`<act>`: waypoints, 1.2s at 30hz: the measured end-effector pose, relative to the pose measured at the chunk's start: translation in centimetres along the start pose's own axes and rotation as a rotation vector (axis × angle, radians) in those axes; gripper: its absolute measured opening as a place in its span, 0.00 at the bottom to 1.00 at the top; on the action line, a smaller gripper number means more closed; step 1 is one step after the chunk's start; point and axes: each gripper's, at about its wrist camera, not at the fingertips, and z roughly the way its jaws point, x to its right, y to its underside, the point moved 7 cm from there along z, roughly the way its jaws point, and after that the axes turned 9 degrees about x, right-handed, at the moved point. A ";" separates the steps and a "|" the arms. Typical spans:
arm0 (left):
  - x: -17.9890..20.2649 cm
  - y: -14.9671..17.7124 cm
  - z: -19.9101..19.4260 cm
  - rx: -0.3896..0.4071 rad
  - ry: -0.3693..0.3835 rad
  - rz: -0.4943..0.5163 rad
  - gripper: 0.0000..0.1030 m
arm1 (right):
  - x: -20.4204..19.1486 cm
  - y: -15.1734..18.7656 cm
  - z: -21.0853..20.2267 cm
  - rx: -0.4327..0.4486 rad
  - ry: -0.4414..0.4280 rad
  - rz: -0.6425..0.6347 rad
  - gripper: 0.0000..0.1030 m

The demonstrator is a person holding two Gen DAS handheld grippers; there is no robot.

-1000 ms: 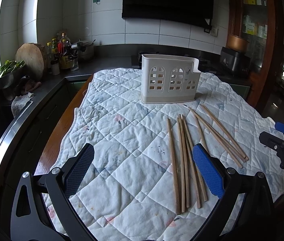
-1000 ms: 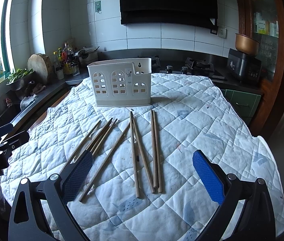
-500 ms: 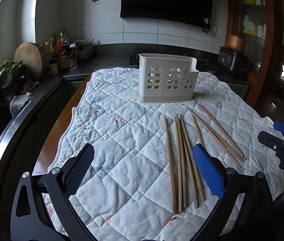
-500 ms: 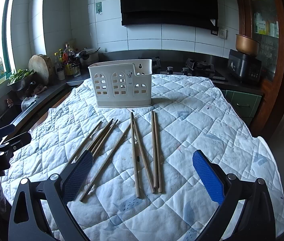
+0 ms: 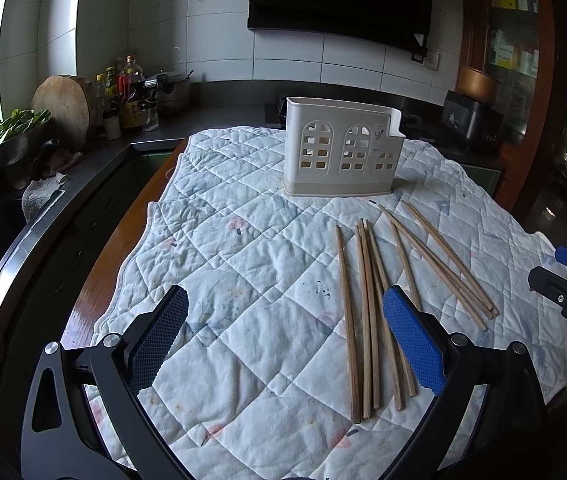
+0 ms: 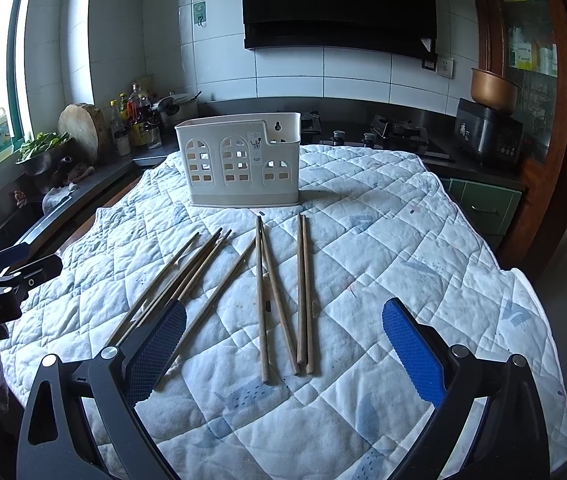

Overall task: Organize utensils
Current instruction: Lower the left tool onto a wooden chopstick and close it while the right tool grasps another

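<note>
Fingers of both tools stand spread wide and carry nothing: the right gripper point(image 6: 283, 344) hangs above the near part of the quilt point(image 6: 423, 240) that covers the table, and the left gripper point(image 5: 283, 332) does the same on its own side.

In the right wrist view, the pair of chopsticks point(image 6: 304, 292) lies straight ahead at 12 o'clock, right between the spread fingers, its long axis running near-to-far toward the caddy point(image 6: 239, 164). A second pair point(image 6: 271, 296) lies just to its left, forming a narrow V, with more sticks fanned out toward 10 o'clock.

In the left wrist view, the nearest cluster of chopsticks point(image 5: 363, 312) sits toward 1 o'clock, close to the right-hand finger point(image 5: 411, 340) rather than centred, also pointing away toward the caddy, which stands upright at 12 o'clock at the far end of the quilt.

My judgement: the right side is better lined up. Since the sticks run parallel to the fingers' reach, closing across their width should catch the pair without a wrist turn.
</note>
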 end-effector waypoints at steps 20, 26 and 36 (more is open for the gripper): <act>-0.9 3.2 2.2 -0.094 0.055 -0.115 0.72 | 4.1 4.1 3.4 -0.147 -0.011 0.108 0.41; -0.4 3.9 3.0 -0.110 0.072 -0.106 0.68 | 4.1 4.2 5.6 -0.188 -0.041 0.111 0.25; -0.1 3.9 4.0 -0.114 0.083 -0.094 0.68 | 3.7 4.3 8.8 -0.233 -0.057 0.083 0.14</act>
